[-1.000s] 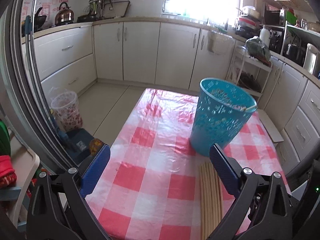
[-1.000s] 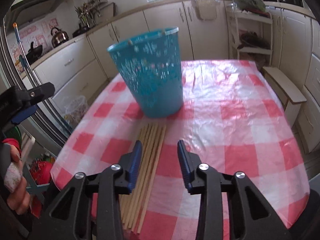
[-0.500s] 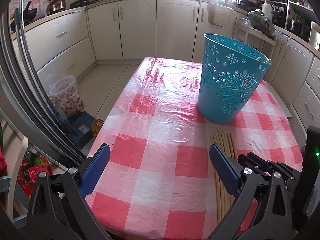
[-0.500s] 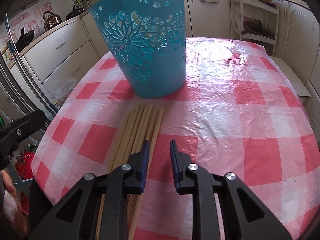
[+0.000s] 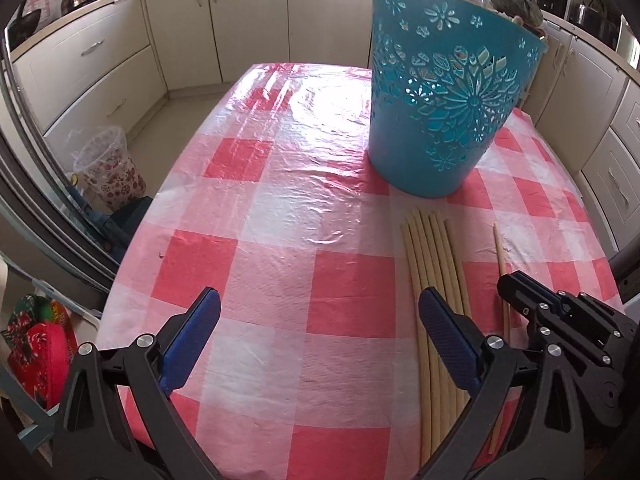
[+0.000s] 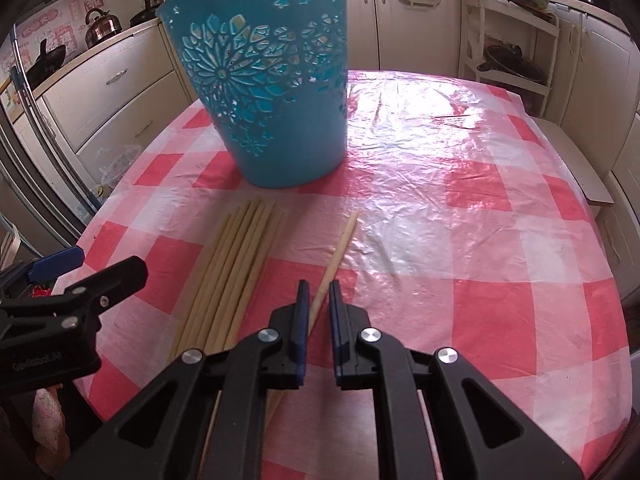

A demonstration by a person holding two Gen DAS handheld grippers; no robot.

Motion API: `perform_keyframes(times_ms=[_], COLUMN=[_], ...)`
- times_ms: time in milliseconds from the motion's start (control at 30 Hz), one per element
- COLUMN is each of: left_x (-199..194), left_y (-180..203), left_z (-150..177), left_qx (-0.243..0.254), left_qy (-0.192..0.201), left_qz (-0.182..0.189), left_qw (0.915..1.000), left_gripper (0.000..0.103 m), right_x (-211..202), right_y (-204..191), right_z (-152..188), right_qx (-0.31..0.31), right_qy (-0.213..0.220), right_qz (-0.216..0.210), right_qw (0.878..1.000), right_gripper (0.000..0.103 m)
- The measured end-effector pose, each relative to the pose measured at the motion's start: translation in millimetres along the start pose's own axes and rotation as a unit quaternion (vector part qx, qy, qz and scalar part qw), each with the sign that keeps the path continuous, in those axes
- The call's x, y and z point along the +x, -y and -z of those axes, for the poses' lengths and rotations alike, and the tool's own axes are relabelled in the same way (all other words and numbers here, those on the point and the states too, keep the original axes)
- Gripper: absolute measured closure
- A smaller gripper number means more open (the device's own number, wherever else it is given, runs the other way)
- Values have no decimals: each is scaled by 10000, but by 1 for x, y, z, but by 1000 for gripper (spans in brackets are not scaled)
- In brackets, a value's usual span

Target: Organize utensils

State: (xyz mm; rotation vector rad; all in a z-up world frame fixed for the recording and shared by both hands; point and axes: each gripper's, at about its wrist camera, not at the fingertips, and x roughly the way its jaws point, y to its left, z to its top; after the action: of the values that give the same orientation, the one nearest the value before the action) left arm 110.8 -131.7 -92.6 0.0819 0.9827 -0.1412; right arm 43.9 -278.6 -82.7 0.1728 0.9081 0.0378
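Note:
A teal cut-out basket (image 5: 444, 92) (image 6: 264, 80) stands upright on the red-checked tablecloth (image 5: 280, 216). A row of several pale wooden chopsticks (image 5: 436, 264) (image 6: 232, 272) lies in front of it. One chopstick (image 6: 336, 252) (image 5: 501, 272) lies apart to the right of the row. My right gripper (image 6: 319, 300) straddles this single chopstick, its jaws narrowed to a small gap with the stick between them. My left gripper (image 5: 320, 320) is wide open and empty, low over the cloth left of the row.
Cream kitchen cabinets (image 5: 248, 12) ring the table. A floral-lined bin (image 5: 108, 168) stands on the floor to the left. A wire shelf rack (image 6: 516, 44) stands beyond the table's far right. A low wooden bench (image 6: 576, 168) runs along the right edge.
Both grippers came lower and closer to the table. One chopstick now lies apart from the row, and my right jaws have narrowed around it.

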Motion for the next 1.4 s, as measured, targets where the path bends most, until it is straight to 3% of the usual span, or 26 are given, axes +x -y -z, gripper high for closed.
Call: perform_keyframes(times_ms=[167,367,533,667,800,867,967,1033,1067,1133,1233,1300,1400], left_x=[14,24,29,35,38,36,34,32,31,30,33,34,35], left_y=[10,13,15,18,17,19,26,31,33,34,29,29,28], left_z=[-2,-2,-3,-8,-10,-10,-12,-13,-13,-16,-21,-23,-24], left_qx=[135,138,166,343,364,412,541,666,708,730,645,597,494], left_qy=[-157,-273,-299,-418,-442,-380,-296,-224,-208,-216,-284,-328,-357], left_qz=[-115,-118,-91,-184,-138,-84,82,185,231,385,621,652,651], left_qw=[9997,9995,9994,9984,9983,9984,9981,9974,9970,9964,9956,9955,9960], left_gripper=[8,8,8,8,8,12,28,48,53,69,75,75,75], right_x=[-2,-1,3,4,3,5,8,9,10,9,7,7,9], right_y=[8,9,6,6,16,21,21,16,15,15,21,25,23], right_z=[0,-3,-7,-11,-13,-15,-17,-17,-18,-17,-20,-22,-22], right_qx=[160,212,55,-296,-383,-238,-70,-175,-245,-331,-297,-187,-186], right_qy=[16,58,78,-117,-262,-242,-179,-168,-213,-289,-341,-299,-293], right_qz=[-52,-95,-18,-47,-44,-67,-107,-119,-179,-258,-193,-117,-74], right_qw=[9999,9997,10000,9995,9989,9994,9998,9996,9993,9987,9988,9993,9994], right_gripper=[92,82,82,89,88,84,82,82,90,93,93,81,80])
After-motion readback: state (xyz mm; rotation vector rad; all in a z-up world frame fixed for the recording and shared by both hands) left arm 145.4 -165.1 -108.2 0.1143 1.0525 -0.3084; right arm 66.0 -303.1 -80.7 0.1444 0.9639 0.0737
